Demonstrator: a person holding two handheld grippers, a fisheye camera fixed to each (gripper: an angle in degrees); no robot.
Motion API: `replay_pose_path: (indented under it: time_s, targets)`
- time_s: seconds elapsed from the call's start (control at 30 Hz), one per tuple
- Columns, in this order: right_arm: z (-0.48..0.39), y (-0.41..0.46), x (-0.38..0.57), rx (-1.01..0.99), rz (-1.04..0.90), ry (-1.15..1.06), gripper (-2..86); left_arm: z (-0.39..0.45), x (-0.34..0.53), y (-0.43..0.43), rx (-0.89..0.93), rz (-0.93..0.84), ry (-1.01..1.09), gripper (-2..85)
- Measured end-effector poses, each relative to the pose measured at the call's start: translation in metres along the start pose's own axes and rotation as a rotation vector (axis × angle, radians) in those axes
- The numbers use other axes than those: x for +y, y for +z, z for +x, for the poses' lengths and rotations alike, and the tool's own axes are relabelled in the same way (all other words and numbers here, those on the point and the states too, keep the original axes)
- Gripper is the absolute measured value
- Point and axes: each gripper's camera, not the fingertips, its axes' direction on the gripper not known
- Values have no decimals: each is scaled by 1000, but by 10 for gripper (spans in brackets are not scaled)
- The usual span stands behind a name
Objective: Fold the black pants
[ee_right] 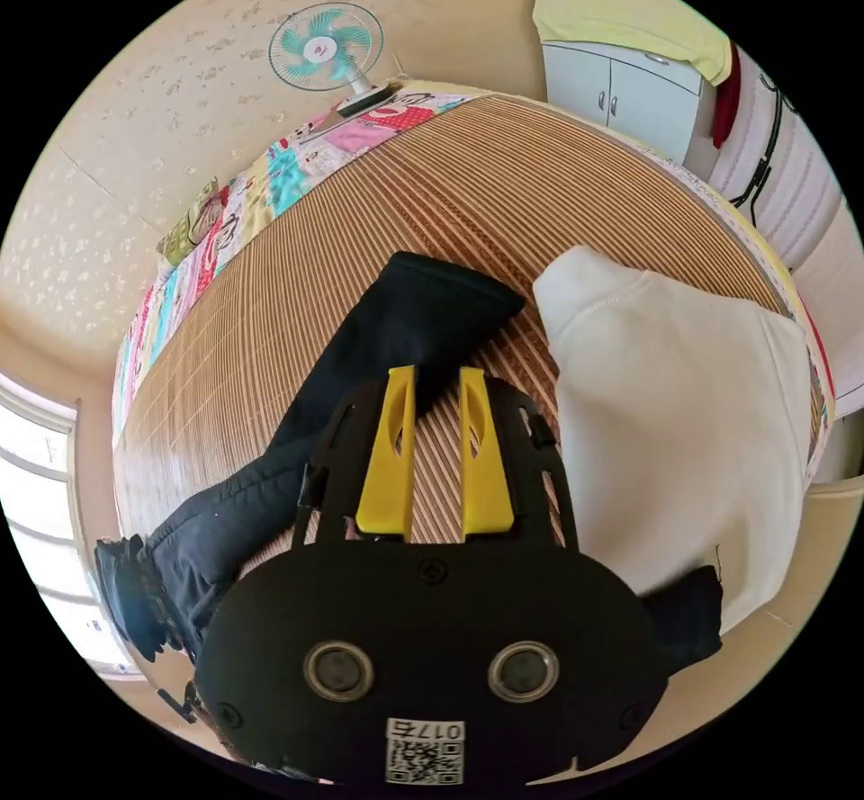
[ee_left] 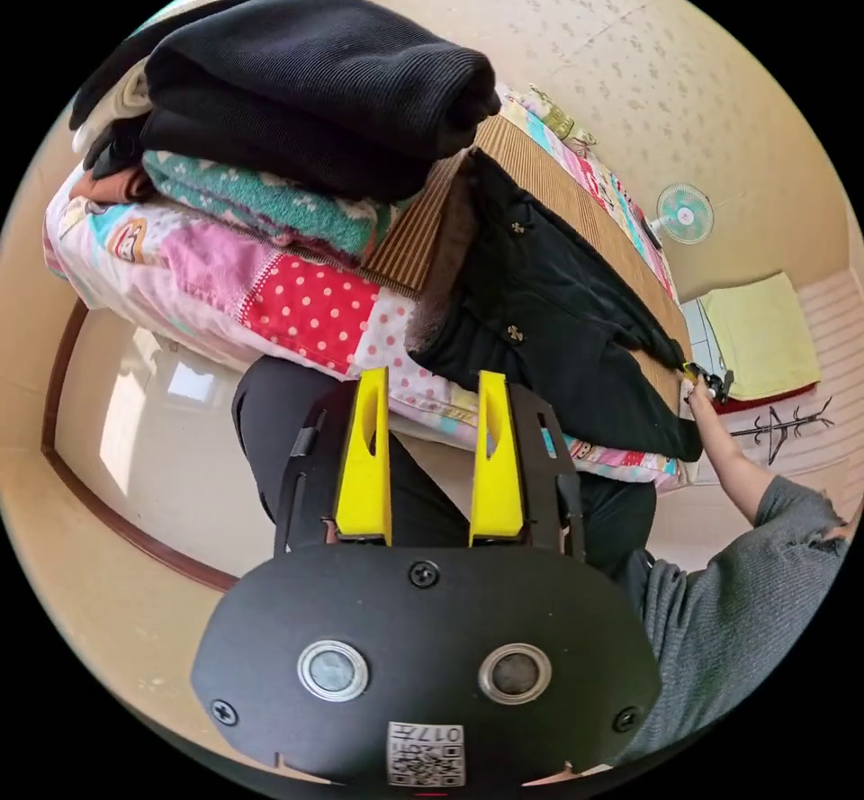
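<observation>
The black pants (ee_left: 549, 314) lie across the striped mat on the bed, waist near the bed's edge, legs running away. My left gripper (ee_left: 432, 382) stands open just off the bed's edge, close to the waist, with nothing between its jaws. In the right gripper view one pant leg (ee_right: 396, 341) stretches over the mat. My right gripper (ee_right: 436, 377) is at the hem with its jaws apart, and mat shows between them. A hand holds that right gripper (ee_left: 711, 382) at the leg's far end in the left gripper view.
A stack of folded clothes (ee_left: 297, 107) sits on the patchwork quilt (ee_left: 297, 296) near the waist. A white garment (ee_right: 684, 422) lies on the striped mat (ee_right: 504, 197) beside the hem. A fan (ee_right: 328, 44) and a cabinet (ee_right: 621, 89) stand beyond the bed.
</observation>
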Motion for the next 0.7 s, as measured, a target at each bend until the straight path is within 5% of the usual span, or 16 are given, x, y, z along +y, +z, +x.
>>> replay_pose_path:
  time_s: [0.17, 0.37, 0.53, 0.7]
  targets:
    - [13, -39, 41, -206, 150, -123, 93, -1, -5, 23, 234, -20, -30, 147]
    - [16, 19, 45, -306, -65, -87, 140, 9, -1, 18, 177, 8, -55, 136]
    - [29, 49, 34, -588, 1, 112, 120, 18, 9, -5, 197, 51, -40, 111]
    - [-7, 11, 27, -567, 120, 45, 45, 28, 16, -25, 190, 96, 2, 80]
